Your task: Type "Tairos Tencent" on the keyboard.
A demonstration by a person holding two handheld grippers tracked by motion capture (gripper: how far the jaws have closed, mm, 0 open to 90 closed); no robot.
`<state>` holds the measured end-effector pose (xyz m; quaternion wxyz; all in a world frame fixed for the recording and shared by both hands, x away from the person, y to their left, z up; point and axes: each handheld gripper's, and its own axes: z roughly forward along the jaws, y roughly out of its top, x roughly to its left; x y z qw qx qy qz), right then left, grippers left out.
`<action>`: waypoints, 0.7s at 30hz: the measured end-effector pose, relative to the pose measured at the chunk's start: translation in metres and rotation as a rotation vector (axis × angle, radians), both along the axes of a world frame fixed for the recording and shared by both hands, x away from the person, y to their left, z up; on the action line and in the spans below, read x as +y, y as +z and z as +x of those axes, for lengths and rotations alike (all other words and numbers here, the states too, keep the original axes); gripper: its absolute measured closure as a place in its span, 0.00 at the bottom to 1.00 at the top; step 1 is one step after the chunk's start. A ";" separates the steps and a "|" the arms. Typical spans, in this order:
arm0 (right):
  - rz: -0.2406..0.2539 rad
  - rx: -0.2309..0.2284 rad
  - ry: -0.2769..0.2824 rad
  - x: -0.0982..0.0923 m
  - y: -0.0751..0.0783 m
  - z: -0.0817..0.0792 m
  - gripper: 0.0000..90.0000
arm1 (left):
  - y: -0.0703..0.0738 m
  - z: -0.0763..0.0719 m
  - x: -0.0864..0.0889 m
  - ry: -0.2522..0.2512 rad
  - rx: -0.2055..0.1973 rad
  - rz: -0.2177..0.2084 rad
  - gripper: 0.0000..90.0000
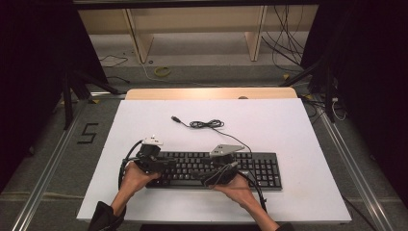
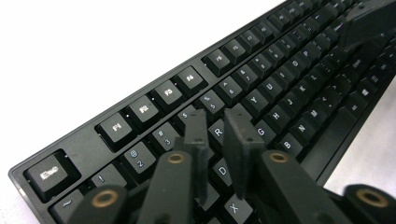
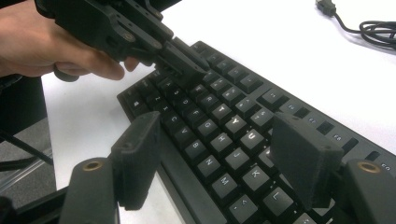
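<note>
The black keyboard lies near me on the white table, its long side running left to right, and both my grippers hover over it. The work in hand, as I judge it, is pressing keys, so I want one narrow tip coming down square on a single keycap, not straddling two.

My right gripper hangs over the middle of the board with its jaws wide apart, nothing between them, the H and J keys showing in the gap. That spread is too broad for one key; I'd narrow it before going down.

My left gripper sits over the left end, its jaws drawn close with just a slim gap, tips poised about the E and R keys and holding nothing. I cannot tell whether they touch the caps. It looks the better tool for a clean tap.

The keyboard's cable lies coiled on the far side, its plug loose on the table.

I see no containers here, so nothing to report inside any.
</note>
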<state>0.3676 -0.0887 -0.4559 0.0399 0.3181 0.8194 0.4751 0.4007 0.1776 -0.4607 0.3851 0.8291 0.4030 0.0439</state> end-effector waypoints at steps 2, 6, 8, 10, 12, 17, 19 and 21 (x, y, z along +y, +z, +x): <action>0.000 0.001 0.000 0.000 0.000 0.000 0.38 | 0.000 -0.001 0.000 -0.006 0.001 -0.006 0.81; -0.001 -0.002 -0.001 0.000 0.000 0.000 0.38 | 0.001 -0.002 0.000 -0.006 0.000 -0.010 0.76; 0.000 -0.002 -0.001 -0.001 0.001 0.000 0.38 | 0.002 -0.003 0.001 -0.009 -0.001 -0.012 0.74; -0.001 -0.003 -0.002 0.000 0.001 0.000 0.39 | 0.003 -0.004 0.001 -0.007 -0.006 -0.020 0.71; -0.002 -0.003 -0.001 0.000 0.000 0.000 0.39 | 0.004 -0.004 0.002 -0.005 -0.007 -0.027 0.68; -0.002 -0.001 -0.001 0.000 0.000 0.000 0.39 | 0.007 -0.006 0.002 0.003 -0.013 -0.026 0.57; -0.003 -0.001 0.000 0.000 0.000 0.000 0.39 | 0.008 -0.007 0.002 0.003 -0.015 -0.025 0.54; -0.004 -0.003 0.002 0.000 0.000 0.000 0.39 | 0.009 -0.008 0.002 0.003 -0.019 -0.027 0.52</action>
